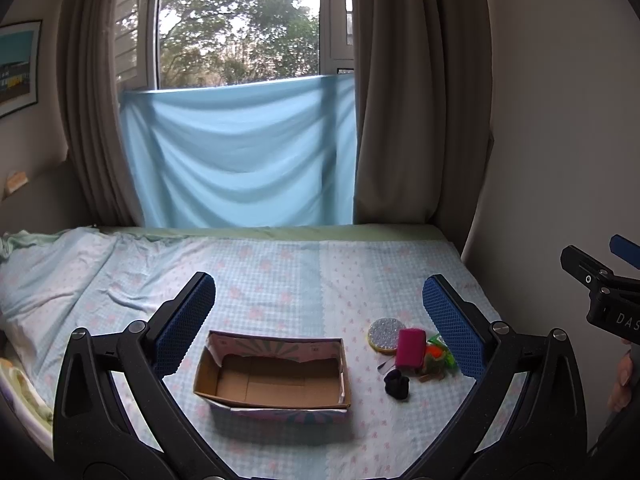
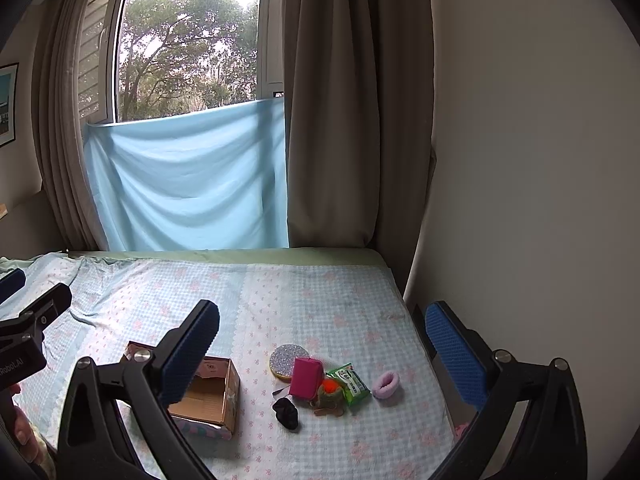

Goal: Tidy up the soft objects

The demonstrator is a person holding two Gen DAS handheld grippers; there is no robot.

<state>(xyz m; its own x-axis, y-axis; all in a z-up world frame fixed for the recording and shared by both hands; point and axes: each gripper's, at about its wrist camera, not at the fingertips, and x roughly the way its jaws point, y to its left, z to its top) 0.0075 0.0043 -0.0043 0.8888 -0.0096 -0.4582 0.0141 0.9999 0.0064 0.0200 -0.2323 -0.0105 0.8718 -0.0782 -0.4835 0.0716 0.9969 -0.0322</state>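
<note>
Both grippers hover above the bed [image 2: 320, 292], jaws spread wide and holding nothing: left gripper [image 1: 316, 316], right gripper [image 2: 320, 344]. Cardboard box [image 1: 276, 376] sits open-topped on the bedspread. Just right of it lies a cluster: glittery round pad [image 2: 285, 360], pink pouch [image 2: 306, 376], black scrunchie [image 2: 287, 412], green packet [image 2: 352, 384], lilac scrunchie [image 2: 386, 385] (outermost, slightly apart).
</note>
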